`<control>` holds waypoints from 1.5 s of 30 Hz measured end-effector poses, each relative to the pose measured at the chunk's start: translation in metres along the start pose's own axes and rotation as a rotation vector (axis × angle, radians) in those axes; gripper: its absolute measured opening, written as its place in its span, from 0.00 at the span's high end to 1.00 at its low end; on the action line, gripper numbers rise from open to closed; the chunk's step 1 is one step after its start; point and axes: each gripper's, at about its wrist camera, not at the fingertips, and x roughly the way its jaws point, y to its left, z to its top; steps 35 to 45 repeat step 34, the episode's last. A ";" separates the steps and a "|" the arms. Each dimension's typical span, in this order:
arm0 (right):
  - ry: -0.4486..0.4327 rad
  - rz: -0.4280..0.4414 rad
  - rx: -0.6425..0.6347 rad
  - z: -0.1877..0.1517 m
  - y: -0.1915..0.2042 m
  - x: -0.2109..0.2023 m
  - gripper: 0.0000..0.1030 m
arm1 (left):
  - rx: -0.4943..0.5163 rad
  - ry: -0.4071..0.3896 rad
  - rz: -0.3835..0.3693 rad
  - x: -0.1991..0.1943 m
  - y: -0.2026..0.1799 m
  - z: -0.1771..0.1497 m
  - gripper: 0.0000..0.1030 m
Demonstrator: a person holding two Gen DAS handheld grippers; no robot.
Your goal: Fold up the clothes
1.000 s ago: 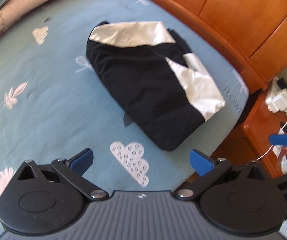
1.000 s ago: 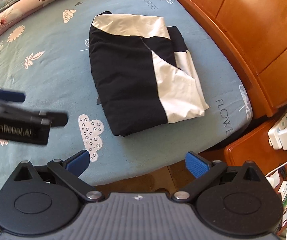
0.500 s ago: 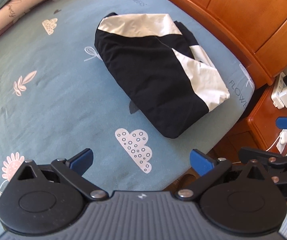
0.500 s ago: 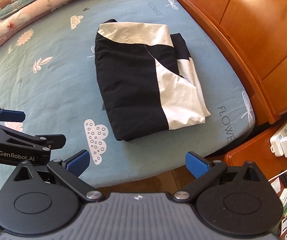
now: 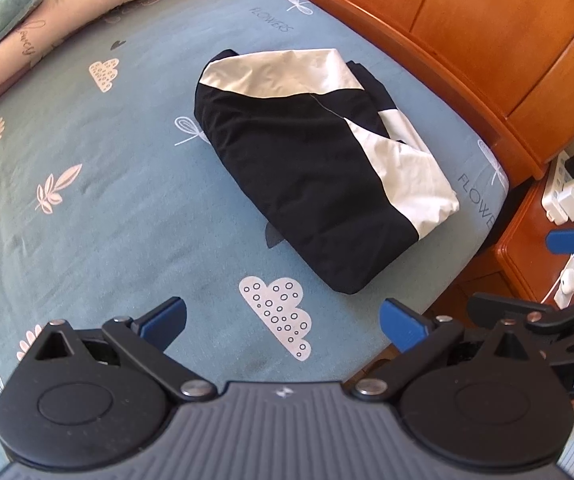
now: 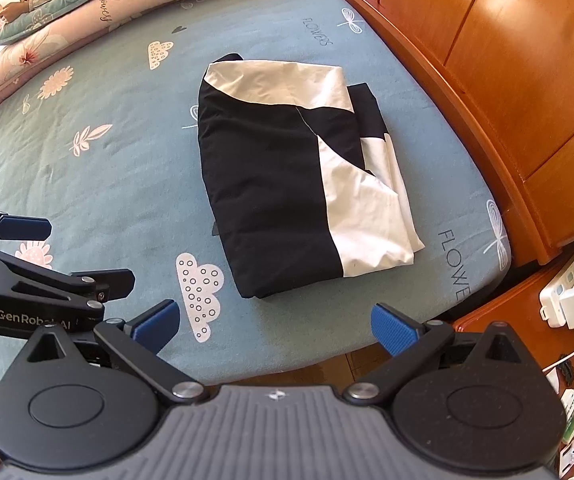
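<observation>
A black and white garment (image 5: 307, 168) (image 6: 283, 188) lies folded into a compact rectangle on the blue patterned bed sheet (image 5: 87, 220) (image 6: 127, 168), near the bed's corner. My left gripper (image 5: 283, 322) hangs open above the sheet, short of the garment, with nothing between its blue pads. My right gripper (image 6: 273, 326) is also open and empty, held over the bed's near edge below the garment. The right gripper shows at the right edge of the left wrist view, and the left gripper at the left edge of the right wrist view.
A wooden headboard (image 6: 507, 80) curves along the right of the bed. A bedside cabinet (image 5: 527, 248) carries a power strip (image 6: 567, 292), chargers and small bottles. A rolled floral quilt (image 6: 67, 20) lies at the far side, with a person beside it.
Both grippers have drawn back and up from the garment, so more of the bed shows. The folded garment has not moved. Both stay open.
</observation>
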 end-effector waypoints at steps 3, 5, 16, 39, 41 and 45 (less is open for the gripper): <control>-0.005 0.001 0.005 0.000 -0.001 -0.001 0.00 | -0.002 -0.003 0.001 0.000 -0.001 0.001 0.01; -0.007 0.000 0.008 0.000 -0.002 -0.001 0.00 | -0.002 -0.006 0.004 0.000 -0.002 0.001 0.01; -0.009 -0.006 0.011 0.000 0.000 0.001 0.00 | 0.000 -0.026 0.032 -0.001 -0.002 0.000 0.01; -0.025 -0.028 -0.005 0.000 0.003 -0.001 0.00 | 0.047 -0.122 0.088 -0.009 -0.007 0.001 0.01; -0.025 -0.028 -0.005 0.000 0.003 -0.001 0.00 | 0.047 -0.122 0.088 -0.009 -0.007 0.001 0.01; -0.025 -0.028 -0.005 0.000 0.003 -0.001 0.00 | 0.047 -0.122 0.088 -0.009 -0.007 0.001 0.01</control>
